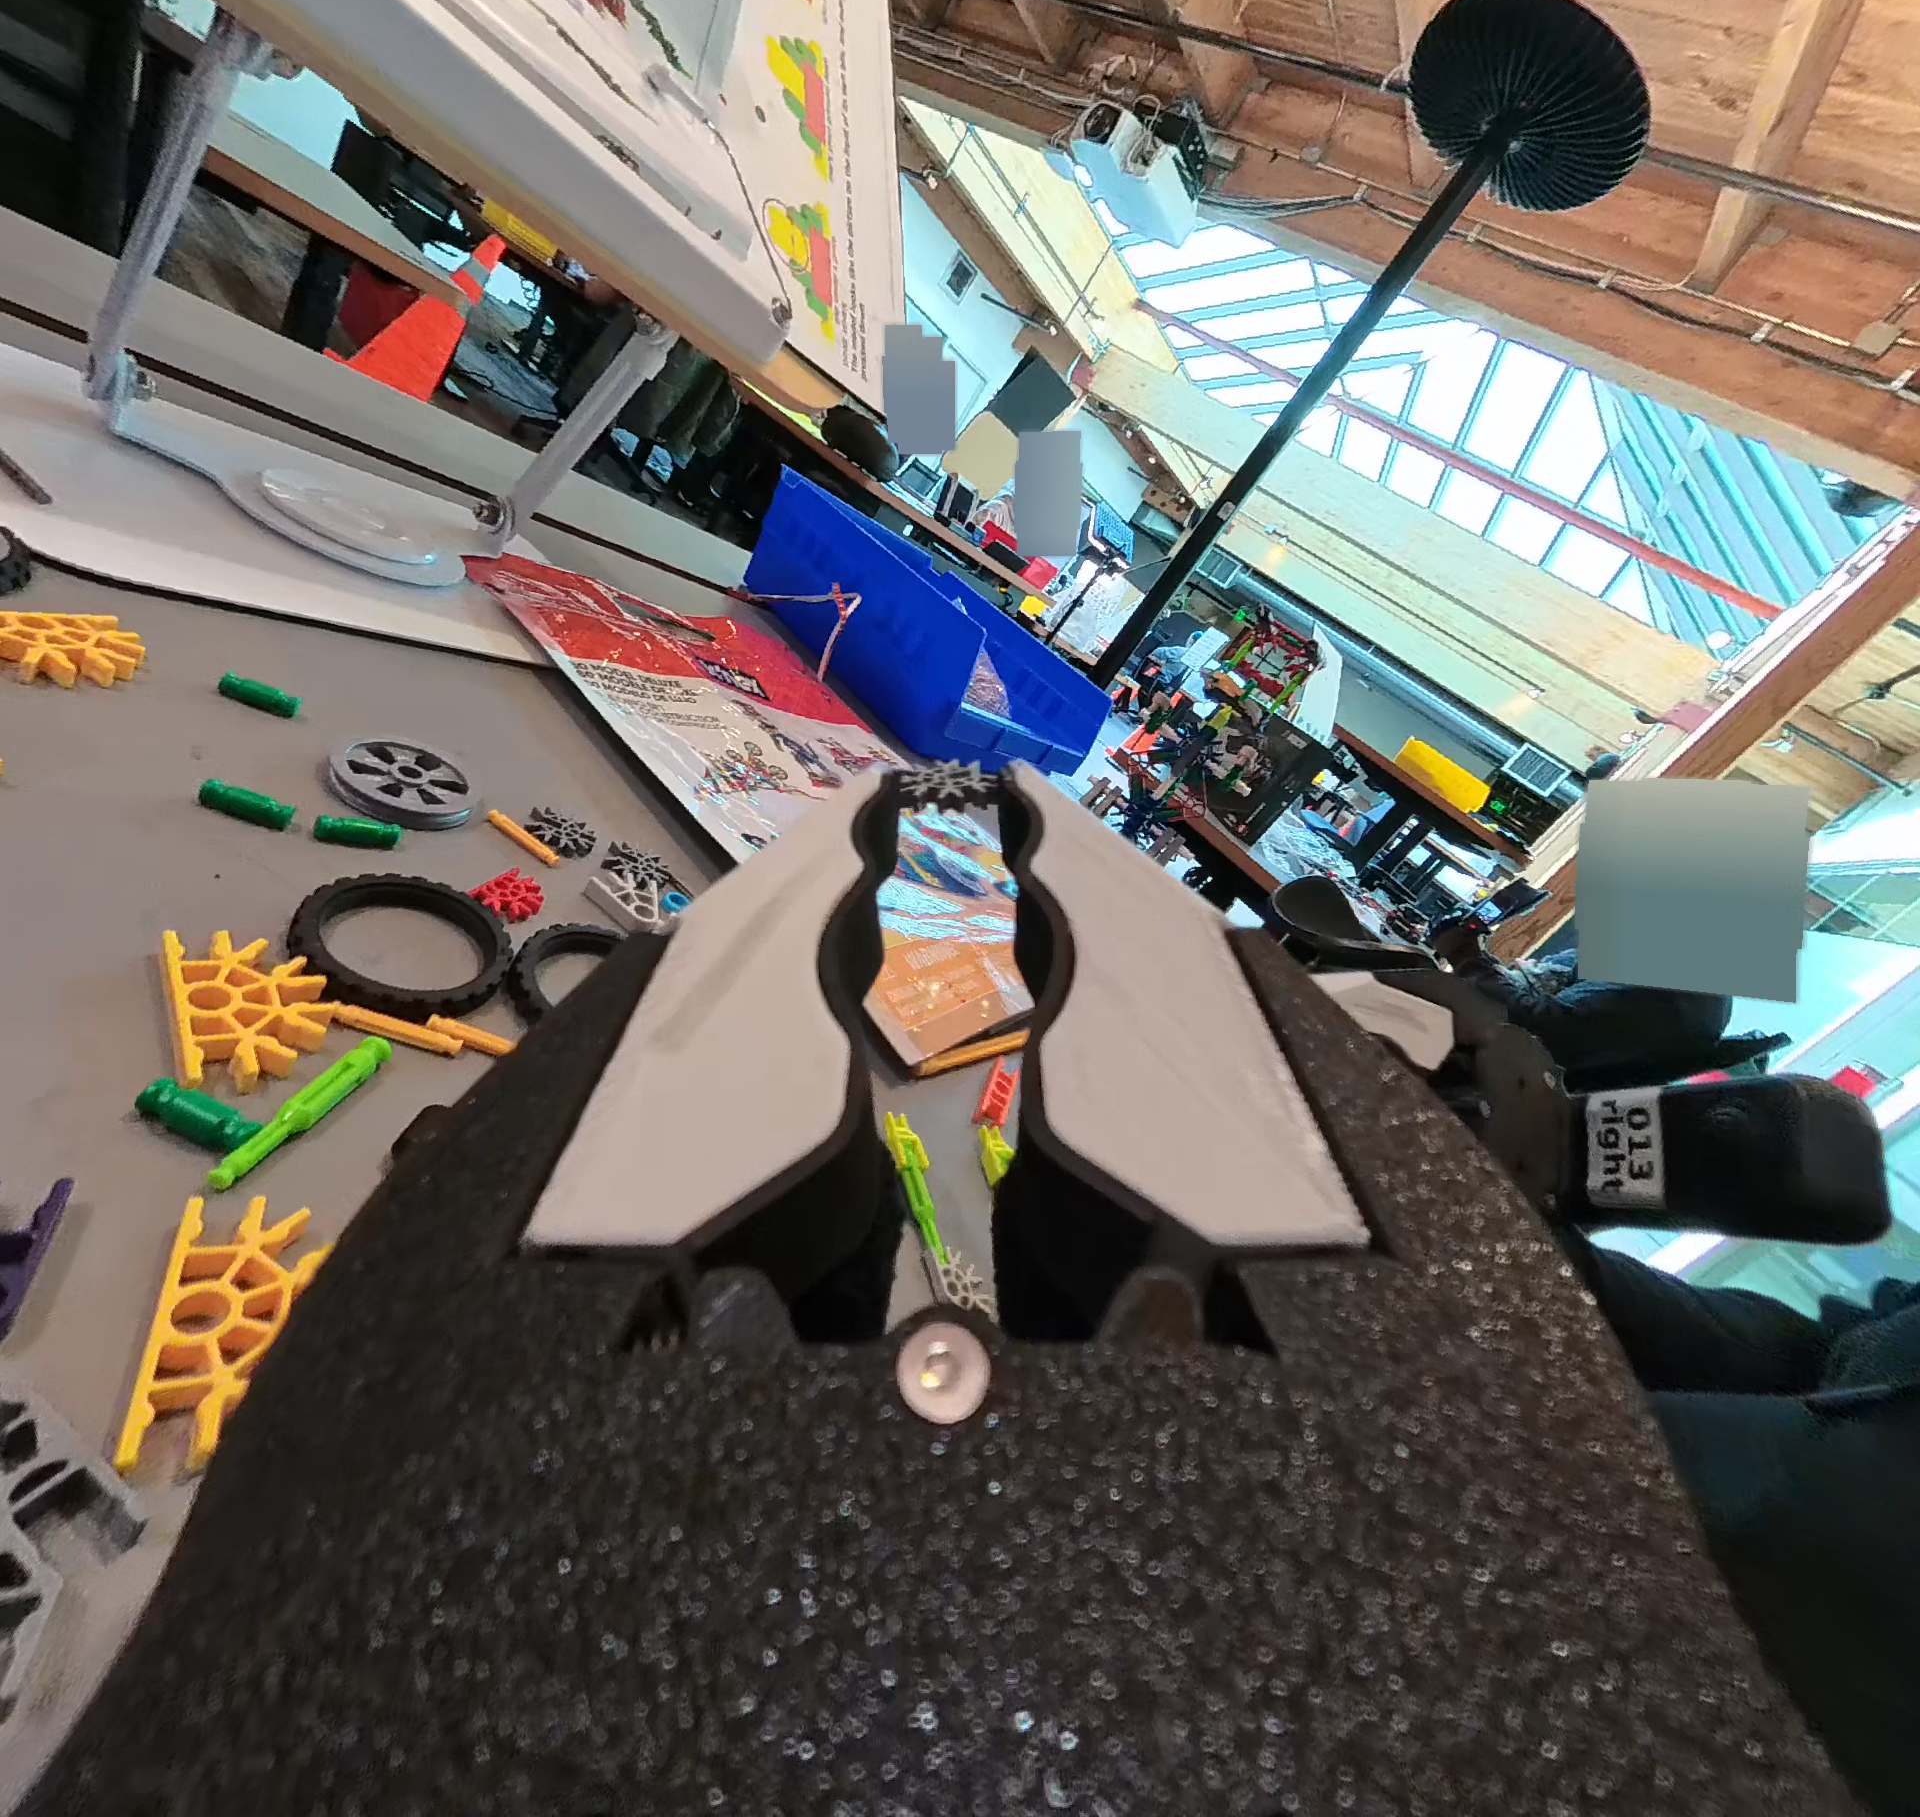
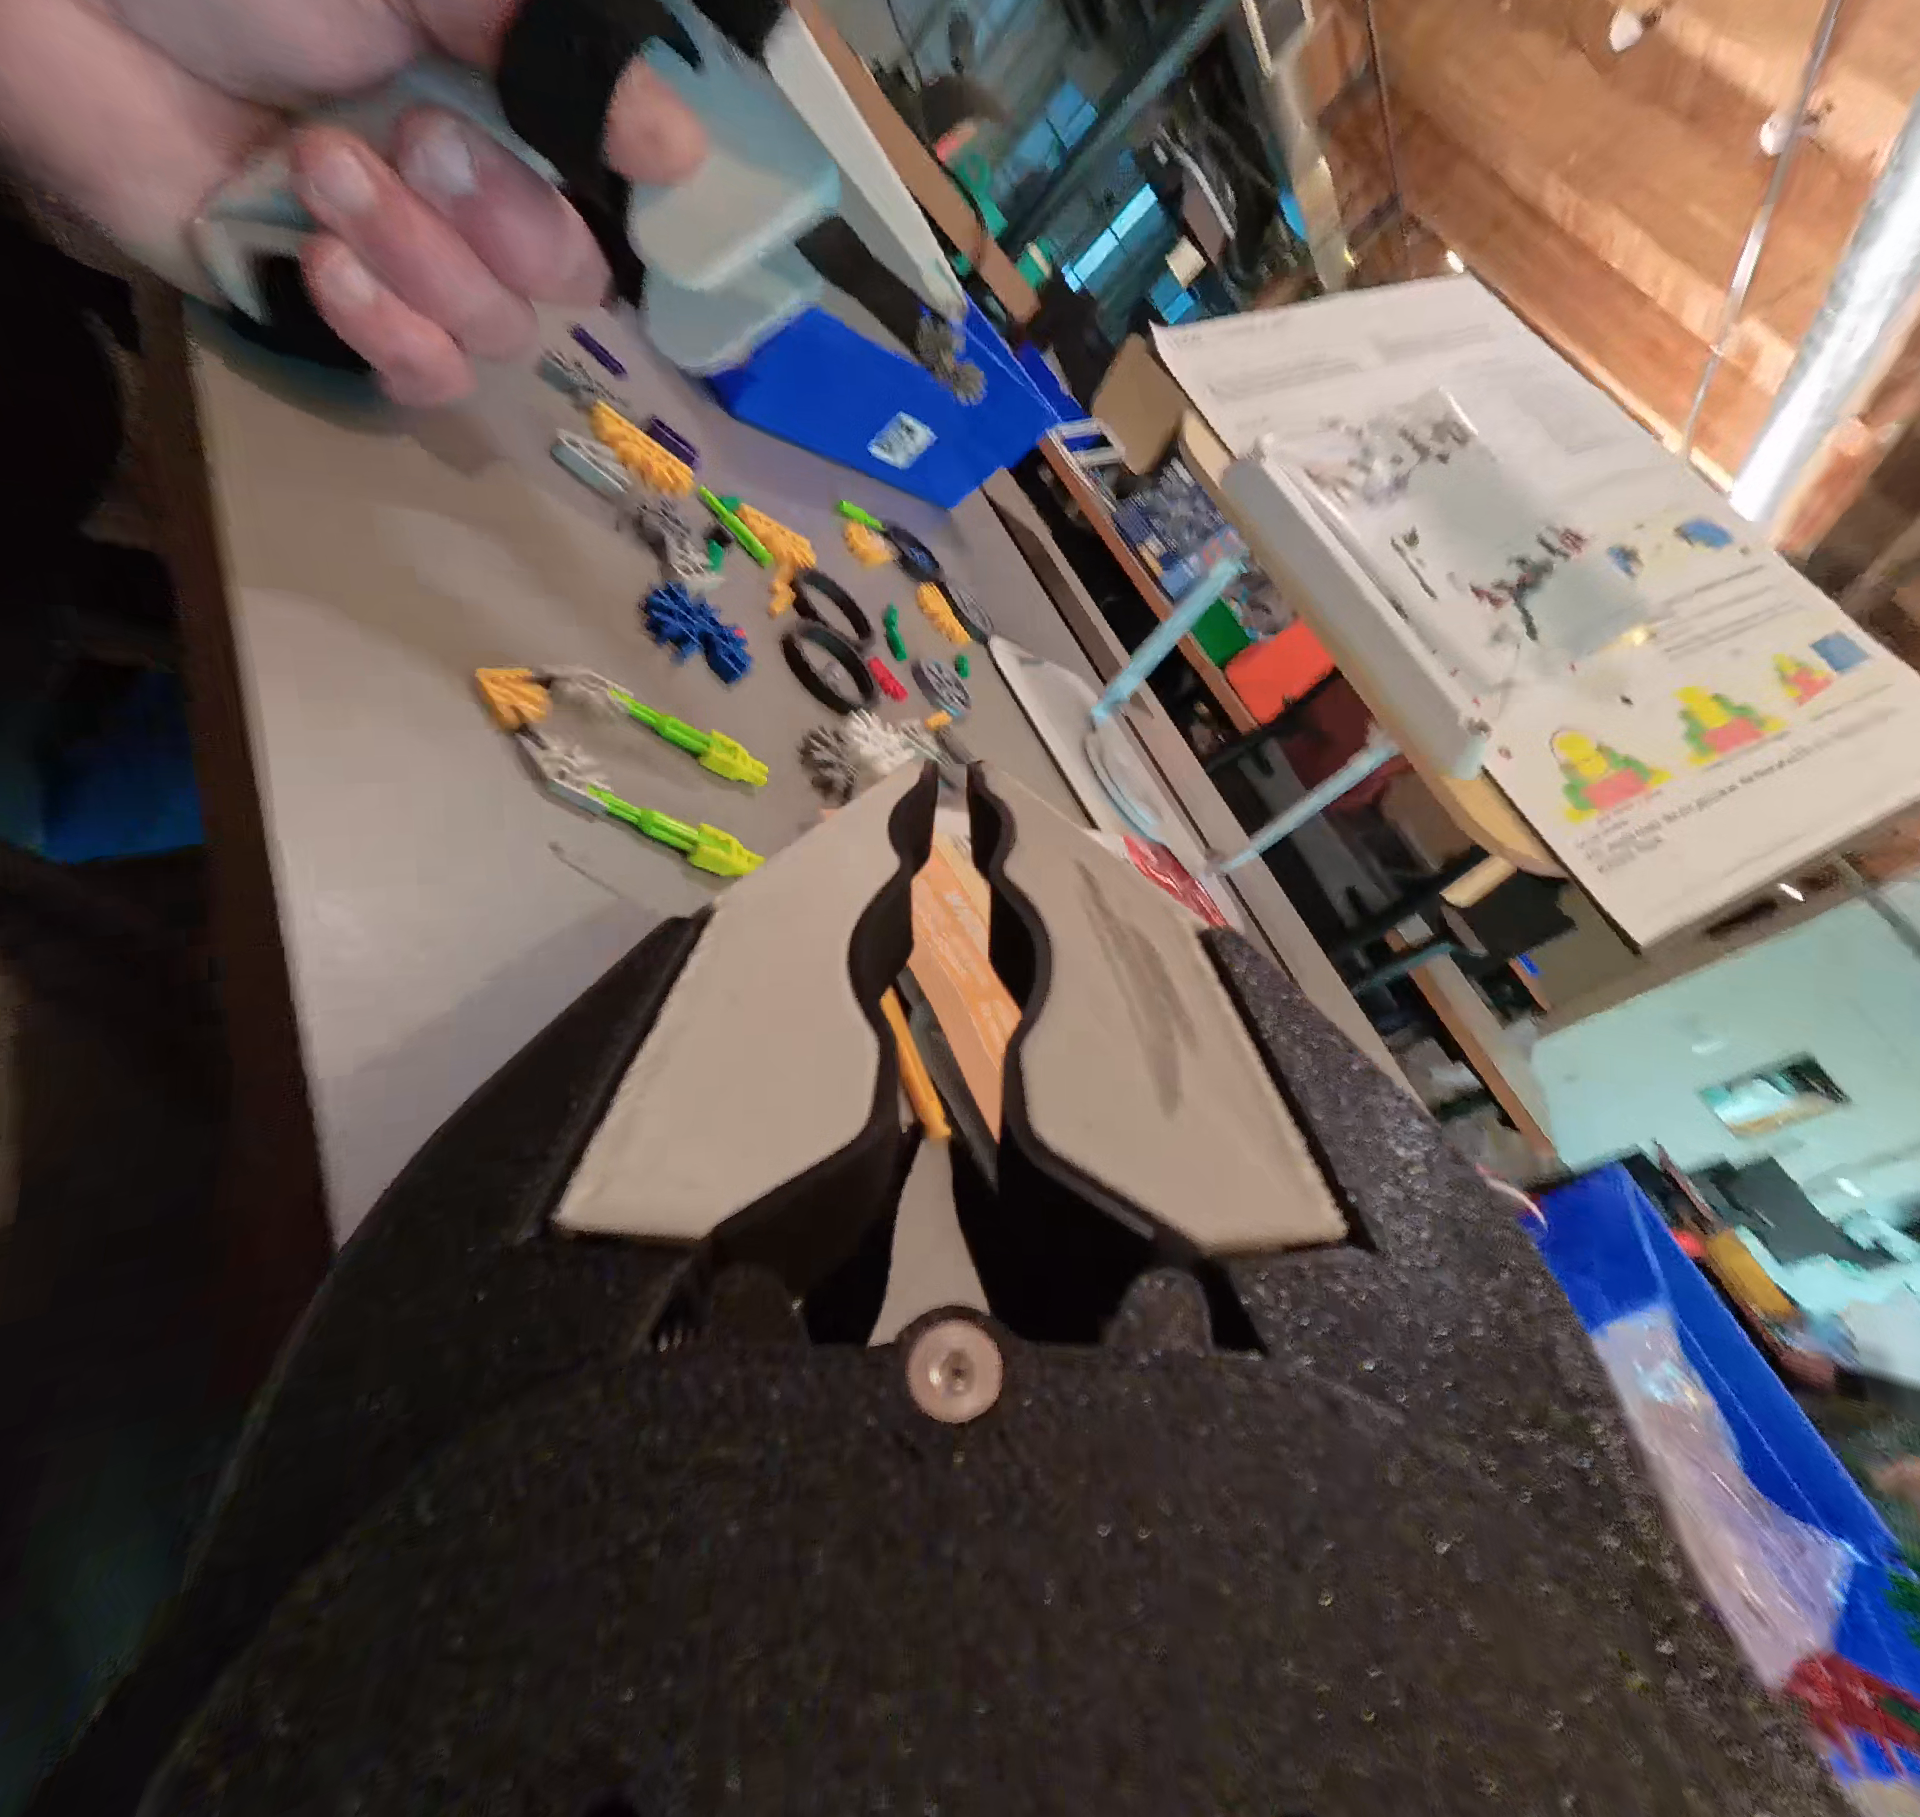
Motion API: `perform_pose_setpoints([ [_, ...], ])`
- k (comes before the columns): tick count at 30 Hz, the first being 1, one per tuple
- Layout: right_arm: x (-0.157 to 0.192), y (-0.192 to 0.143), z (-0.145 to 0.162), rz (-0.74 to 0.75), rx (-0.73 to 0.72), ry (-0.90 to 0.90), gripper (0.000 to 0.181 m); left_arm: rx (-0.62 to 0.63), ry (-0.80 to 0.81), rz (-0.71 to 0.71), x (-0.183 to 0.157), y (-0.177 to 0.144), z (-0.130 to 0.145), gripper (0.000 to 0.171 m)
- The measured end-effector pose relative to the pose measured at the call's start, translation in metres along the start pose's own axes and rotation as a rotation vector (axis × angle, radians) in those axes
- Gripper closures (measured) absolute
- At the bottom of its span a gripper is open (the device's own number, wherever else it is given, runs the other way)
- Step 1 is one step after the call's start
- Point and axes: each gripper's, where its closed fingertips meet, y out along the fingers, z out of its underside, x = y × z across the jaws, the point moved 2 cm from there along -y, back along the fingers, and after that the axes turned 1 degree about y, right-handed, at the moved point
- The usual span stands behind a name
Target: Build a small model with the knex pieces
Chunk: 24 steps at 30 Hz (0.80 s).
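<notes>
Grey plastic, a small snowflake-shaped connector (image 1: 948,783), sits pinched between the very tips of the left gripper (image 1: 948,793), lifted clear of the table (image 1: 125,884). In the right wrist view the same gripper shows in the upper left, held in a person's hand (image 2: 312,105), with the connector hanging in front of the blue bin (image 2: 883,406).

The right gripper (image 2: 953,780) has its fingers drawn almost together, with only a thin slit between the tips and nothing visible in it. It hangs over the table's near edge. Below it lie an orange-and-red booklet (image 2: 961,946) and a thin orange rod (image 2: 914,1071), and a cluster of white and grey connectors (image 2: 862,744) lies just beyond its tips.

Farther out on the table lie loose construction-toy parts:
- two black tyres (image 1: 400,941)
- yellow fan-shaped connectors (image 1: 239,1009)
- green rods (image 1: 296,1113)
- a grey wheel (image 1: 403,780)
- a blue connector (image 2: 691,624)

A partly built piece of yellow, grey and lime parts (image 2: 613,759) lies apart from the heap, nearer the right gripper. At the far edge a white stand (image 2: 1351,614) holds a tilted instruction sheet.
</notes>
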Motion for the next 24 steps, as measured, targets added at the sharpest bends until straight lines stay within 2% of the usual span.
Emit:
perform_pose_setpoints([
  [2,0.015,-0.009,-0.019,-0.118,-0.051,0.042,0.179,0.012,0.005,0.003,-0.001,0.001,0.002,0.156],
  [4,0.057,-0.026,-0.049,-0.434,-0.072,0.147,0.179,0.026,0.005,0.014,-0.002,0.002,0.003,0.156],
  [6,0.098,-0.040,-0.065,-0.670,-0.025,0.215,0.179,0.040,-0.003,0.027,-0.003,0.003,0.005,0.155],
  [8,0.137,-0.048,-0.066,-0.805,0.038,0.218,0.179,0.039,-0.001,0.032,-0.003,0.003,0.005,0.156],
  [10,0.154,-0.039,-0.059,-0.801,0.082,0.267,0.181,0.035,0.006,0.033,-0.004,0.003,0.005,0.155],
  [12,0.153,-0.030,-0.060,-0.843,0.097,0.431,0.181,0.035,0.003,0.035,-0.004,0.003,0.005,0.156],
  [14,0.159,-0.025,-0.056,-0.939,0.147,0.592,0.180,0.034,0.003,0.035,-0.004,0.003,0.005,0.155],
  [18,0.163,-0.024,-0.059,-1.096,0.118,0.885,0.179,0.026,-0.003,0.046,-0.004,0.003,0.003,0.155],
  [21,0.168,-0.025,-0.065,-1.144,0.092,0.953,0.172,0.017,-0.004,0.051,-0.004,0.004,0.002,0.156],
  [24,0.175,-0.018,-0.050,-1.074,0.135,0.914,0.172,0.011,0.000,0.050,-0.004,0.004,0.002,0.156],
])
